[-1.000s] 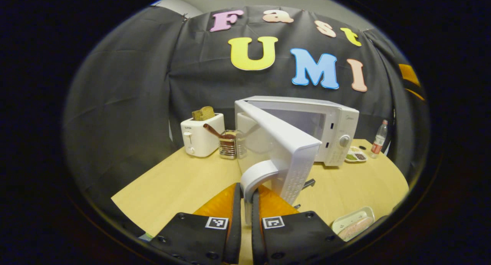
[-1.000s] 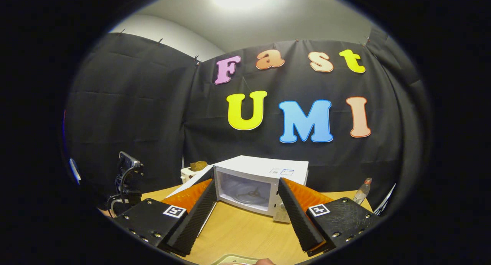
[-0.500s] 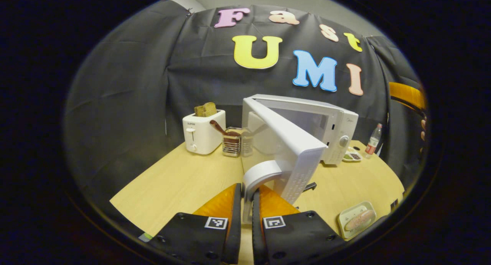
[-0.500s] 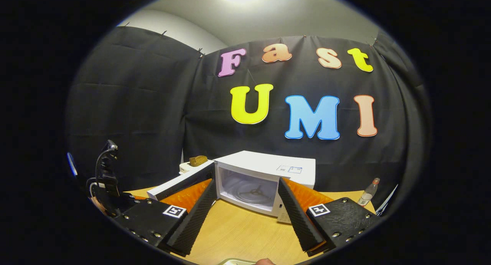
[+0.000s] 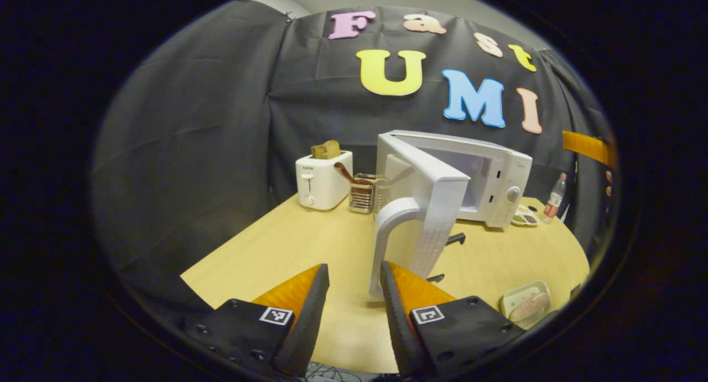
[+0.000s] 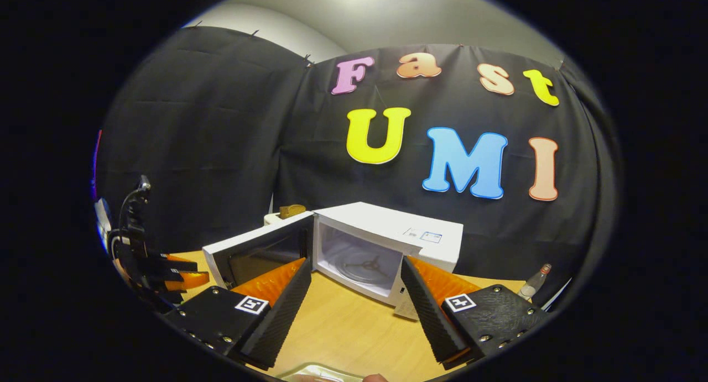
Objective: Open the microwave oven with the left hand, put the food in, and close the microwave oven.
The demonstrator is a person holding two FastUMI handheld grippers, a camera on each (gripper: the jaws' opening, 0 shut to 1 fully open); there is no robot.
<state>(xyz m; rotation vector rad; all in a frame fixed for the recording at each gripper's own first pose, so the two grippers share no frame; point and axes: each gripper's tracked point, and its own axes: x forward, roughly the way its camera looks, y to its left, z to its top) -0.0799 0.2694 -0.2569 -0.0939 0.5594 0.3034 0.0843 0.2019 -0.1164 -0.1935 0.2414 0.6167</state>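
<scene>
Microwave oven [image 5: 487, 177] sits at the far side of the table [image 5: 276, 255], right of the toaster [image 5: 322, 178] and the small rack of utensils [image 5: 365, 191]. Its door [image 5: 428, 205] stands swung out toward you, hinged on the left, with the cavity showing and the turntable bare in the right gripper view [image 6: 365, 263].

Handling, as a guess: the door is rigid plastic and light on its hinge, so it will swing freely once pushed. Your hold is the arched handle [image 5: 390, 233], which runs upright along the door's free edge.

Left gripper [image 5: 354, 293]: jaws parted, gripping nothing. The handle's lower end sits just beside the right-hand finger; I cannot tell if it touches.

Food: a tray [image 5: 525, 304] with a pale pink piece on it lies at the near right edge of the table. It looks shallow, light and probably slick-rimmed. Take it by the rim and keep it level. Its long axis runs from near left to far right, angled roughly toward the microwave.

Right gripper [image 6: 354, 310]: jaws wide, nothing between them, aimed at the open cavity. A rim of what may be the tray shows at the bottom edge beneath it.

Also far right on the table: a bottle [image 5: 554, 197] and a small dish [image 5: 524, 219].
</scene>
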